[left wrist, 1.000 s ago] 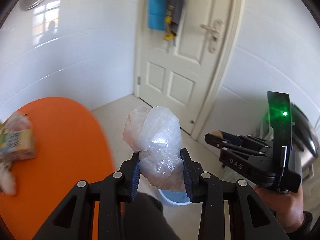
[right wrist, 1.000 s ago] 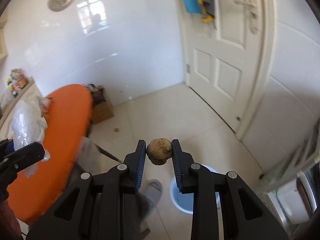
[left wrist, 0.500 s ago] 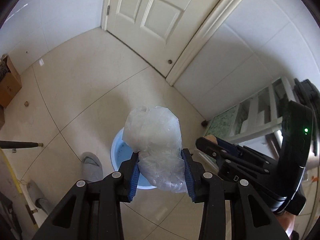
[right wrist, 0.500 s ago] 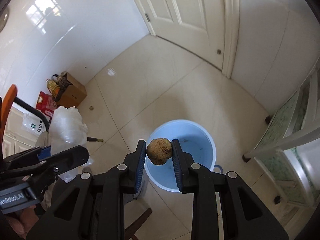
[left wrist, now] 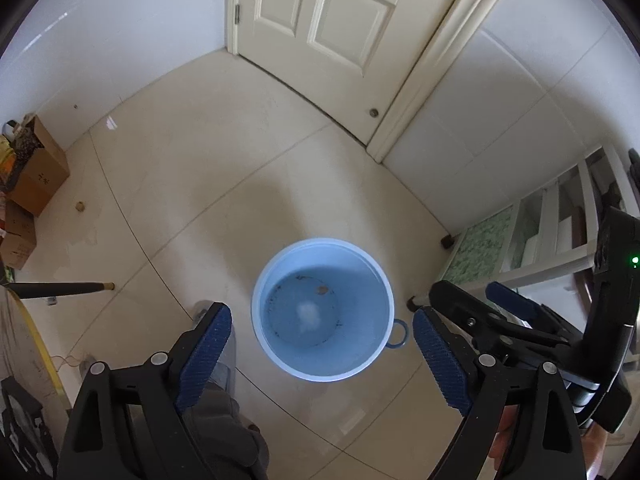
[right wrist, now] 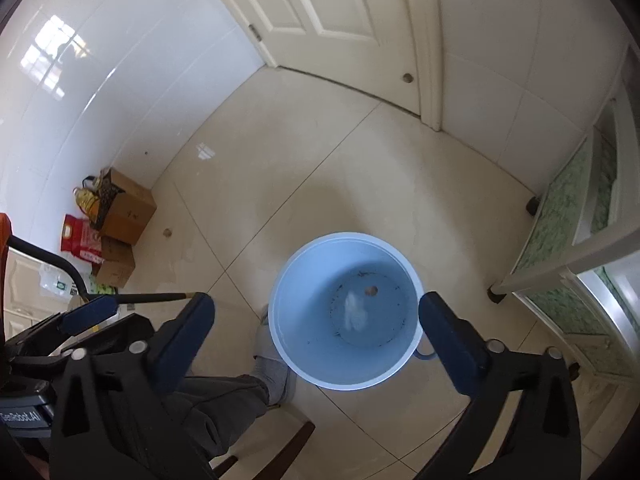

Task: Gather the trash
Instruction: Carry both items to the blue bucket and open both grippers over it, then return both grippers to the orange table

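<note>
Standing on pale tiled floor [left wrist: 248, 200]: blue bucket [left wrist: 376, 276], near door [left wrist: 320, 12]

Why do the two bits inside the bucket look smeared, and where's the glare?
Left wrist view: the plastic bag in the blue bucket is a soft blur, likely motion; the brown lump reads sharper. Right wrist view: window glare on the wall tiles, bag streaked.

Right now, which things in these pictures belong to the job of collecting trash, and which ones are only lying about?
Belong to the job:
- blue bucket
- white plastic bag in the bucket
- small brown lump in the bucket
- left gripper, open
- right gripper, open

Just lying about:
- cardboard boxes
- red bag
- white door
- white shelf
</note>
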`<state>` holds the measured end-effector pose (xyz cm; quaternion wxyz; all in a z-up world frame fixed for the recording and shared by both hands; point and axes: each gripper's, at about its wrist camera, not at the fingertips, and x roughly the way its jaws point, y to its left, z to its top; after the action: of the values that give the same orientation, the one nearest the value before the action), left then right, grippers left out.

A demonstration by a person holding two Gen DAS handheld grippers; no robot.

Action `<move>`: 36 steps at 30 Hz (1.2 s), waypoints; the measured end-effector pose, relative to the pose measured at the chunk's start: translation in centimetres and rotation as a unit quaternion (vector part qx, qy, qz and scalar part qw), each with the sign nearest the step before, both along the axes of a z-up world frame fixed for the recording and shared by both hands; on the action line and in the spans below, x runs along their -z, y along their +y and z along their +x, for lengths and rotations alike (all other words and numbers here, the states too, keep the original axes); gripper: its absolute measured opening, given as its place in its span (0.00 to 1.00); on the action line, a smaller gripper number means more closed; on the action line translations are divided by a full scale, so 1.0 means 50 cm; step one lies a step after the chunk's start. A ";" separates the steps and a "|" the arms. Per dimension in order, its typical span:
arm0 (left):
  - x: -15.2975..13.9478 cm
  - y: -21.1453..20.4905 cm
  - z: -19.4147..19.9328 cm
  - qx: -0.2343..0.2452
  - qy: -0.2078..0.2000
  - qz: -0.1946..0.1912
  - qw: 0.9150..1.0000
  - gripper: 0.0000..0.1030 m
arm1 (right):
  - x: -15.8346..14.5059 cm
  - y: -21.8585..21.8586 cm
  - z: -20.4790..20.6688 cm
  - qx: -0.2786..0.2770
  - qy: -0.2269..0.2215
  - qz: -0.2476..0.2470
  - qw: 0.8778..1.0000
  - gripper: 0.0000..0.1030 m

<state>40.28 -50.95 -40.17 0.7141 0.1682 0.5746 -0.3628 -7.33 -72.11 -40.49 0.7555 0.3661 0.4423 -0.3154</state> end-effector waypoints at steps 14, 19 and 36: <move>-0.321 0.196 -0.177 0.008 -0.152 -0.103 0.983 0.88 | -0.328 0.143 -0.036 0.004 -0.074 -0.115 0.991 1.00; -0.451 0.342 -0.229 -0.025 -0.234 -0.147 0.961 0.97 | -0.469 0.234 -0.013 -0.015 -0.129 -0.154 0.979 1.00; -0.648 0.837 -0.349 -0.220 -0.389 -0.147 0.883 0.99 | -0.766 0.704 0.145 -0.185 -0.254 -0.281 0.907 1.00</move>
<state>22.83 -9.08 -7.78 0.9581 0.0583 0.2134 -0.1818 -0.09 -36.91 -2.17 0.9587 0.1185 0.1881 -0.1773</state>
